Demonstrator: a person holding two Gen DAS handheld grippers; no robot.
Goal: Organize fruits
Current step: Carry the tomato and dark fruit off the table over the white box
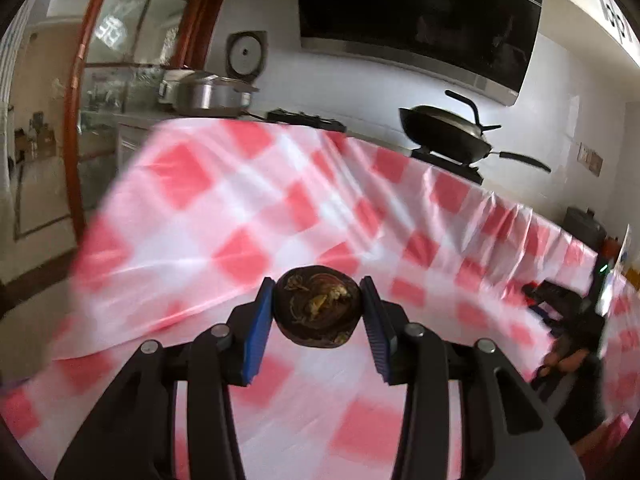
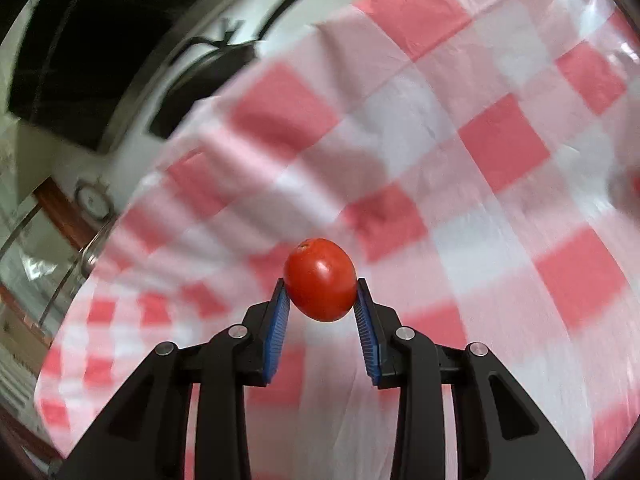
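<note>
Gripping fruit clear of the worktop [image 1: 280, 208] for transfer: left tool [image 1: 318, 312] clamps dark fruit [image 1: 318, 308]; right tool [image 2: 320, 300] pinches tomato [image 2: 320, 278], stem end at 11 o'clock.

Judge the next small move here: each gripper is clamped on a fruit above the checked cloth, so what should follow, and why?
Probably carry both fruits toward wherever they get sorted. The left gripper is shut on a dark round fruit, the right gripper on a red tomato, both lifted off the checked cloth. No bowl or tray shows, so the destination is uncertain.
</note>
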